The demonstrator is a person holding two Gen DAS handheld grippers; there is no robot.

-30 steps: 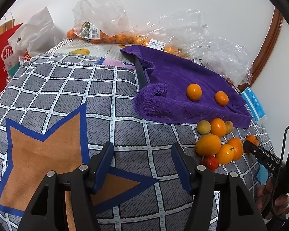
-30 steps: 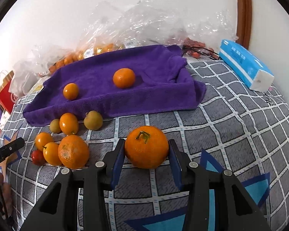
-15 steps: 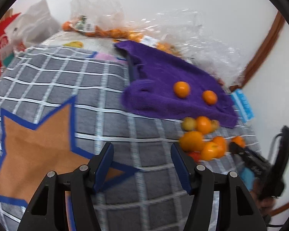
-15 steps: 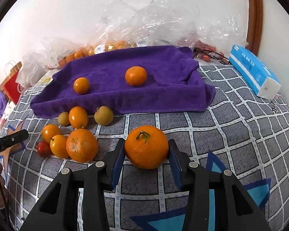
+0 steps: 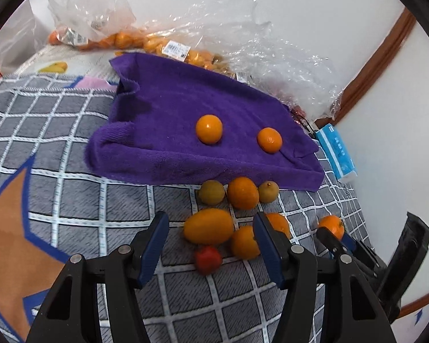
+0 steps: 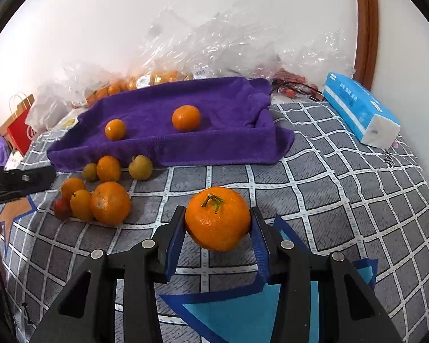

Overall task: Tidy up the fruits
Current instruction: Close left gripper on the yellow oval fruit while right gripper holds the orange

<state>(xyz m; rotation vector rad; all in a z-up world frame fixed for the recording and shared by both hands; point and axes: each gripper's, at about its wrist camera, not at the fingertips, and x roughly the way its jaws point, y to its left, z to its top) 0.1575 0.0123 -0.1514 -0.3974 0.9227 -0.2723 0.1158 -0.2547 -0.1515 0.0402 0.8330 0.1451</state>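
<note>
Purple towel (image 6: 214,140) spread on checked blanket (image 6: 343,188), two oranges on it.
Fruit pile (image 5: 228,223) on blanket just in front of towel edge.
Right gripper (image 6: 218,237): jaws pinching stemmed mandarin (image 6: 217,218) at its sides, stem up. Likely light, thin soft skin, bruises if squeezed; grip across widest part.
Left gripper (image 5: 211,241): jaws spread, just narrowing, nothing pressed; small red fruit (image 5: 207,258) between, pile close.

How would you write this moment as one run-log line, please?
right gripper: shut on stemmed orange | left gripper: open, empty, jaws just closing slightly, above fruit pile | purple towel: two oranges
</note>
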